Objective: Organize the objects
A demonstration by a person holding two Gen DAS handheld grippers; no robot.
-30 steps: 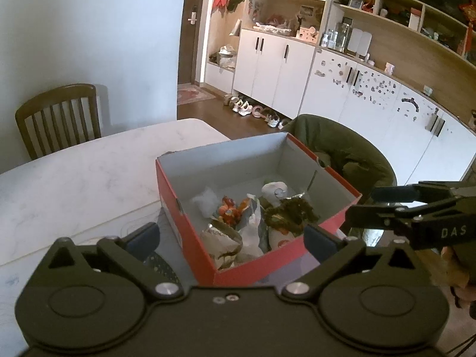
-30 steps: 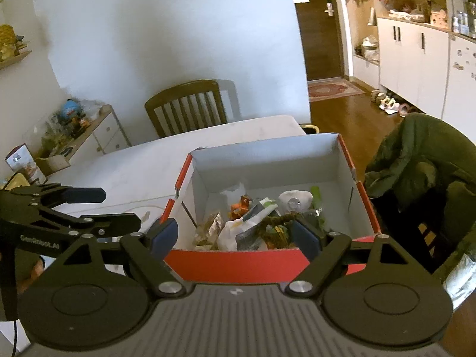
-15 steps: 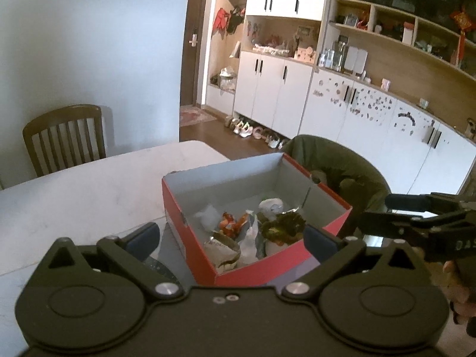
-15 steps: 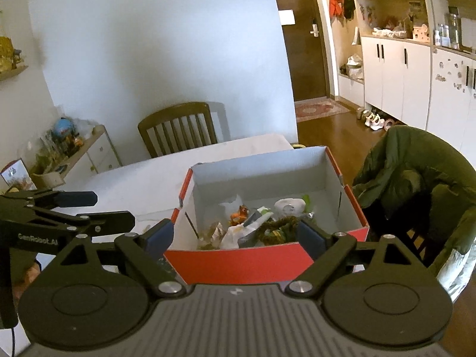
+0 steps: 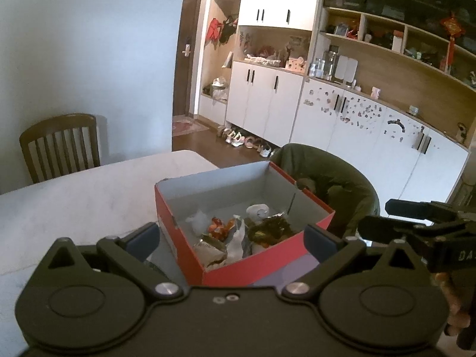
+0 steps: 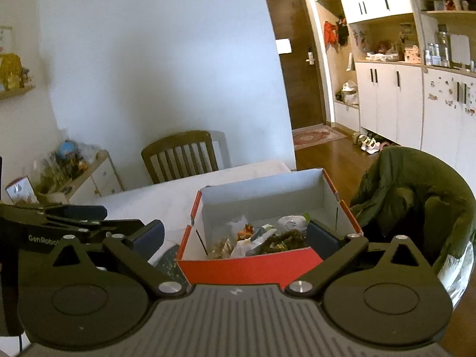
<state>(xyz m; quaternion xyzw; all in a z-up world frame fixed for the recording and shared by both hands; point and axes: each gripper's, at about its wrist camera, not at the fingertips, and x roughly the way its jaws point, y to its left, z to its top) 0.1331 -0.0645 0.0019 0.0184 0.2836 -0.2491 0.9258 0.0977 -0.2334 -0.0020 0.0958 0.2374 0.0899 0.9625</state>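
While R tongs (image 6: 235, 233) open, box (image 6: 250, 264) sits.

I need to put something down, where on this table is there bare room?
The white table is bare between the red box and the wooden chair. The back half of the box floor is free too. Crowded: the box's near half, heaped with wrappers, and a dark object beside its left wall.

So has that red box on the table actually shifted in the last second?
Cannot tell. The red box looks smaller and lower against the wooden chair and white table, but both cameras are hand-held, so the view itself has probably pulled back.
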